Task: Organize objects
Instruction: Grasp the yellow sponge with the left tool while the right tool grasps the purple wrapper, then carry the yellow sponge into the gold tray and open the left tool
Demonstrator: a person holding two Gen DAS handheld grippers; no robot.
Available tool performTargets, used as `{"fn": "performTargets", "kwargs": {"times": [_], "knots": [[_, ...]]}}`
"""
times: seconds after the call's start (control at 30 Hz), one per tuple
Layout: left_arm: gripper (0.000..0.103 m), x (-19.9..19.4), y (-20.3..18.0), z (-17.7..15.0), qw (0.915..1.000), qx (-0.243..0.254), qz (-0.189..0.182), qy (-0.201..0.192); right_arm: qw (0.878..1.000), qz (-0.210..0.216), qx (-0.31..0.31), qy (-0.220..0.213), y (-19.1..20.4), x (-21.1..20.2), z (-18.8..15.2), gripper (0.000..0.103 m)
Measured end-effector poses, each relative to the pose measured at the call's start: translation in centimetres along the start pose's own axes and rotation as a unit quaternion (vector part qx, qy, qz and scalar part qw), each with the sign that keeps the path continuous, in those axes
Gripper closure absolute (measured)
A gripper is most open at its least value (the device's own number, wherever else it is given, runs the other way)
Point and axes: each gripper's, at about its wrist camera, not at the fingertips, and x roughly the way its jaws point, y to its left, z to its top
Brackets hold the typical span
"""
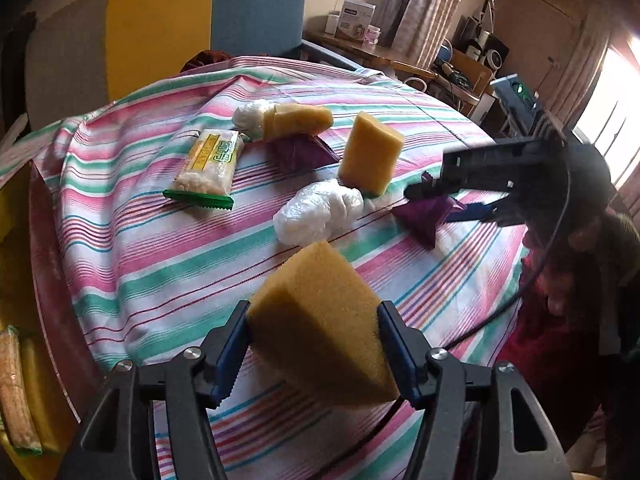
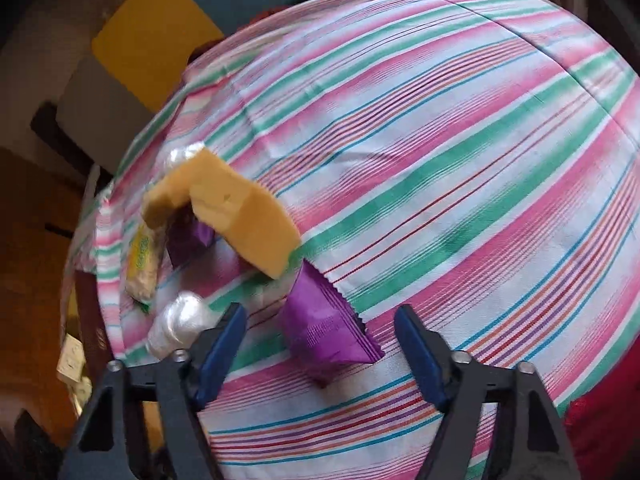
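My left gripper (image 1: 314,312) is shut on a yellow sponge block (image 1: 320,328), held above the striped tablecloth (image 1: 160,264). My right gripper (image 2: 320,312) points down at a purple packet (image 2: 324,332) that lies between its blue pads (image 2: 224,344). A gap shows on both sides, so it is open. In the left wrist view the right gripper (image 1: 440,202) straddles that purple packet (image 1: 424,220). On the cloth stand an upright sponge (image 1: 370,152), a lying sponge (image 1: 298,120), a second purple packet (image 1: 298,152), a white plastic bundle (image 1: 316,212) and a green-edged snack packet (image 1: 210,164).
A yellow bin (image 1: 16,392) with snack packets sits at the table's left edge. A yellow-and-blue chair (image 1: 200,20) stands behind the table. A person's red sleeve (image 1: 560,320) is at the right edge. A second white bundle (image 1: 250,114) lies behind the lying sponge.
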Motion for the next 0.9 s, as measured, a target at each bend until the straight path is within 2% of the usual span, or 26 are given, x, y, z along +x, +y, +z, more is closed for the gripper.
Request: {"fn": "performTargets", "kwargs": {"times": [0.03, 0.13, 0.27, 0.53, 0.7, 0.9], "knots": [[0.039, 0.2, 0.1, 0.1, 1.0, -0.003, -0.001, 0.0, 1.0, -0.005, -0.005, 0.008, 0.1, 0.4, -0.1, 0.049], [0.039, 0.8, 0.2, 0.4, 0.9999, -0.014, -0.008, 0.001, 0.999, -0.02, -0.041, 0.008, 1.1, 0.7, -0.3, 0.06], [0.039, 1.2, 0.5, 0.6, 0.9996, -0.025, -0.014, 0.001, 0.995, -0.048, -0.082, 0.009, 2.5, 1.4, -0.8, 0.061], [0.039, 1.9, 1.2, 0.6, 0.9977, -0.057, -0.037, 0.01, 0.992, -0.07, -0.108, 0.005, 3.0, 1.7, -1.3, 0.062], [0.039, 2.4, 1.0, 0.4, 0.9967, -0.063, -0.049, 0.018, 0.991, -0.073, -0.113, 0.007, 3.2, 1.8, -0.8, 0.061], [0.039, 2.4, 0.2, 0.3, 0.9981, -0.046, -0.038, 0.016, 0.987, -0.091, -0.134, 0.003, 3.8, 2.1, -1.2, 0.06]]}}
